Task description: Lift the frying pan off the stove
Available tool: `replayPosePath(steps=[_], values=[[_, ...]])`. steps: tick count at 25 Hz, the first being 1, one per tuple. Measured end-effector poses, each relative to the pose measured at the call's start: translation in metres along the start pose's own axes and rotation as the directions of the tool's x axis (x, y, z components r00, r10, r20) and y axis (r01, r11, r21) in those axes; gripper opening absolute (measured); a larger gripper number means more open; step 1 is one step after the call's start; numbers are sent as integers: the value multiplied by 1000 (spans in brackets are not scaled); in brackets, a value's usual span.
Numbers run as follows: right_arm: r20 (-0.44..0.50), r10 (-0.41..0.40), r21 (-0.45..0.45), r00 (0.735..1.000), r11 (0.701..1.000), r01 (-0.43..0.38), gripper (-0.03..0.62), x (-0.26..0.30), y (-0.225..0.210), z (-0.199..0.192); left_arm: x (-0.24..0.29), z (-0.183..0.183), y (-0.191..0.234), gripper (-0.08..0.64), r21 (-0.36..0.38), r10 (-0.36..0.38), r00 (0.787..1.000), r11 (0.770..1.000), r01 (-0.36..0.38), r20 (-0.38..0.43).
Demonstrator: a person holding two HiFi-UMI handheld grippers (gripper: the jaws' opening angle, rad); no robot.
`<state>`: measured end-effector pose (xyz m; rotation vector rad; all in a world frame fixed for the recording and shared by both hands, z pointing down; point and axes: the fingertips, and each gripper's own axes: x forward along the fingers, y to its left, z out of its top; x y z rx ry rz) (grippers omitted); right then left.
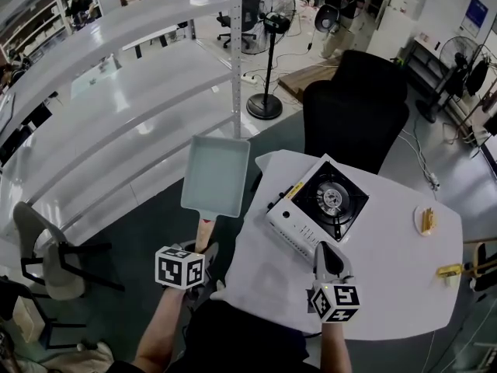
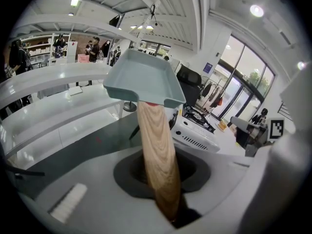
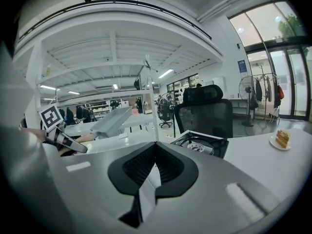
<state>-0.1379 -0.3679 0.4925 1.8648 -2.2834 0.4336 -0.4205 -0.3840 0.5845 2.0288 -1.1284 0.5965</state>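
Two grippers show at the bottom of the head view. The left gripper point(image 1: 203, 249) is clamped on the wooden handle point(image 2: 157, 150) of the frying pan point(image 1: 216, 175), with the handle's end running deep between the jaws. The pan is square, pale grey-green and empty. It is held up in the air beyond the gripper, over the dark floor point(image 1: 155, 216) just past the left edge of the worktop point(image 1: 388, 286). It is clear of the stove point(image 1: 320, 207) and beside it, not touching it.

The right gripper point(image 1: 327, 253) has its jaws together with nothing between them. It hangs over the worktop, just beside the stove's near edge.

The stove is a white portable gas stove with a black top and a bare round burner point(image 1: 333, 200). It stands at an angle on the white, rounded worktop. Well apart from it, toward the right edge of the worktop, a small plate point(image 1: 425, 221) carries a piece of yellowish food. A black office chair point(image 1: 357, 107) stands behind the worktop. A standing fan point(image 1: 268, 61) is further back on the floor, and a grey chair point(image 1: 46, 259) stands at the far left.
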Motion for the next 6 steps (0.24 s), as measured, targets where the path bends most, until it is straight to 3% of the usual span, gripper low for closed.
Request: replayPosePath(steps=[6], values=[[3, -6, 3, 1000, 1000, 6, 5, -4, -3, -1, 0, -2, -2, 121, 2, 3, 1000, 1000, -2, -4]])
